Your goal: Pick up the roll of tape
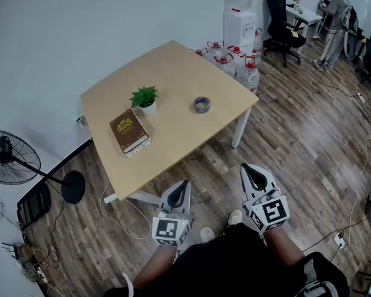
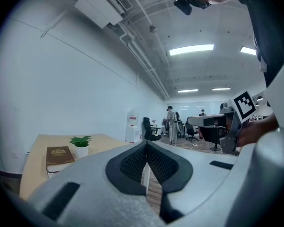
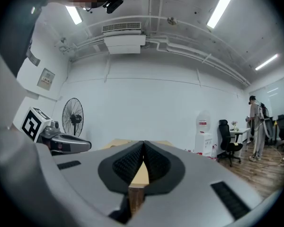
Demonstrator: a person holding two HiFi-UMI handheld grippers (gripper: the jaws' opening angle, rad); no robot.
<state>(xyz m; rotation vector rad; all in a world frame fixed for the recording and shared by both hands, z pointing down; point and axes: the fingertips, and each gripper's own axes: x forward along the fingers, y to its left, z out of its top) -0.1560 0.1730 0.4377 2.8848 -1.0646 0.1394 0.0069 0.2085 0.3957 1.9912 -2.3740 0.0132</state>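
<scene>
Grey hand-held grippers [image 1: 185,183] [image 1: 245,167], black pads [image 2: 132,164], marker cubes [image 1: 170,231].

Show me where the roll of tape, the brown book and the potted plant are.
roll of tape [image 1: 201,109], head view, near side of its ring.
brown book [image 1: 129,131], head view, middle of its cover.
potted plant [image 1: 144,96], head view, its green leaves.

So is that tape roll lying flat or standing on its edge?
Flat. In the head view the tape lies on the table with its hole facing up, beside the plant.
</scene>
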